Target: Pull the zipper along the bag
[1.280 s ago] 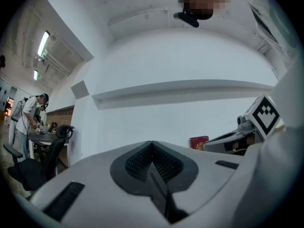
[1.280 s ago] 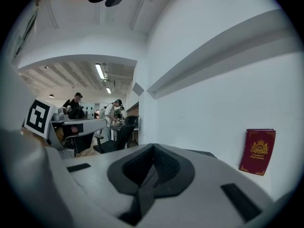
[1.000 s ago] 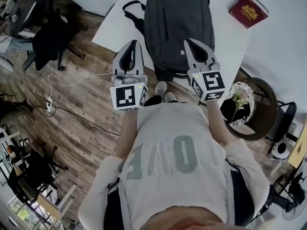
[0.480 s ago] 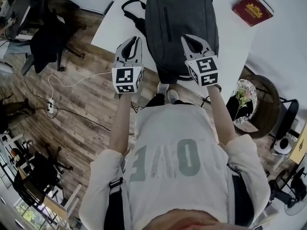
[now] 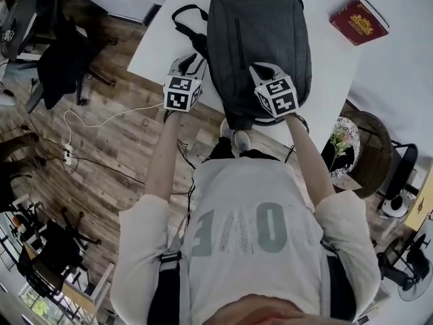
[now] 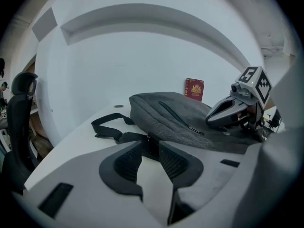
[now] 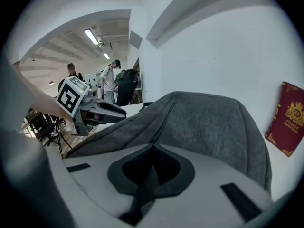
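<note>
A grey backpack [image 5: 264, 26] lies flat on the white table [image 5: 169, 36], with a dark zipper [image 5: 238, 39] running along its front panel. In the left gripper view the zipper [image 6: 178, 118] ends in a small pull near the right gripper's tip. My left gripper [image 5: 191, 61] is at the bag's left edge beside the black strap [image 5: 184, 15]. Its jaws stand a little apart [image 6: 151, 146], with the bag's dark edge right at their tips. My right gripper [image 5: 259, 66] hovers over the bag's lower front, shut [image 7: 152, 148] with nothing between its pads.
A red book [image 5: 358, 20] lies on the table right of the bag. On the wooden floor are a black office chair [image 5: 64, 53], a white cable [image 5: 101, 117] and a round basket [image 5: 365, 147] beside flowers. People [image 7: 111, 77] stand far off in the room.
Both grippers have moved forward from over the table's near edge. The left has reached the bag's left edge; the right has come over the bag's front.
</note>
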`<state>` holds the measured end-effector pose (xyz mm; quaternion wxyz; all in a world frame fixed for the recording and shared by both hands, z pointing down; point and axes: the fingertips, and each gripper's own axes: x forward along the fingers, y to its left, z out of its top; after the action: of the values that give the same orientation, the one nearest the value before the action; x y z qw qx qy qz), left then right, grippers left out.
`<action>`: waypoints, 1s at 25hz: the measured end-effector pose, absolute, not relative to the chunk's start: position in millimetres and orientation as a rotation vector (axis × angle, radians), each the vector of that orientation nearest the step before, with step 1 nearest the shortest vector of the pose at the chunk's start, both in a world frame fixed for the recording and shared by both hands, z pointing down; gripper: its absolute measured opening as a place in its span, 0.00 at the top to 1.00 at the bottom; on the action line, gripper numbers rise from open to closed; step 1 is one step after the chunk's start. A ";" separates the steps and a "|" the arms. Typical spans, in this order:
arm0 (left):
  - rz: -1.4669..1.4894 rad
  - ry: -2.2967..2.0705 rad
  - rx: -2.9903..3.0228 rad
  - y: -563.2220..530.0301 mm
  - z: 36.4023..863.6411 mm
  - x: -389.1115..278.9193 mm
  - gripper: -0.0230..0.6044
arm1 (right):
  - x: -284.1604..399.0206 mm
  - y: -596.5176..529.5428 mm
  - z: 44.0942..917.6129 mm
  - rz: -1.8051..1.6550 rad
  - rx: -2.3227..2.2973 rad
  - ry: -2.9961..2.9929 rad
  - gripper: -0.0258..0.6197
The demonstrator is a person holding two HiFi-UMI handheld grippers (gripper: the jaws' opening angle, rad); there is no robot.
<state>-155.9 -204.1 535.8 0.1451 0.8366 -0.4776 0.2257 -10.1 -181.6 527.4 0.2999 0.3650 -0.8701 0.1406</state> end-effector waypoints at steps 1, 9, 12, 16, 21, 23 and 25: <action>0.673 -1.360 2.413 -206.3 539.6 -154.6 0.81 | -10.4 -181.0 536.0 0.395 0.957 -2.285 0.92; 0.830 -1.291 2.423 -224.3 565.6 -154.7 0.81 | -12.0 -181.2 559.9 0.408 0.919 -2.197 0.92; 0.899 -1.242 2.462 -224.8 570.1 -152.6 0.80 | -13.6 -180.7 561.3 0.402 0.920 -2.192 0.92; 0.920 -1.213 2.469 -226.0 570.8 -150.6 0.80 | -13.5 -181.0 561.6 0.417 0.913 -2.189 0.92; 0.965 -1.193 2.485 -230.1 573.4 -146.1 0.79 | -12.3 -181.2 563.3 0.421 0.911 -2.184 0.92; 1.021 -1.162 2.517 -231.1 573.2 -142.3 0.79 | -12.3 -181.4 563.4 0.423 0.910 -2.185 0.92; 1.106 -1.115 2.562 -231.9 572.4 -137.9 0.80 | -12.8 -181.7 563.3 0.425 0.908 -2.185 0.92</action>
<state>-137.9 -231.9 572.4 0.0683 0.8506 -0.3701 0.3673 -12.8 -181.7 563.3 0.3606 0.3525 -0.8477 0.1647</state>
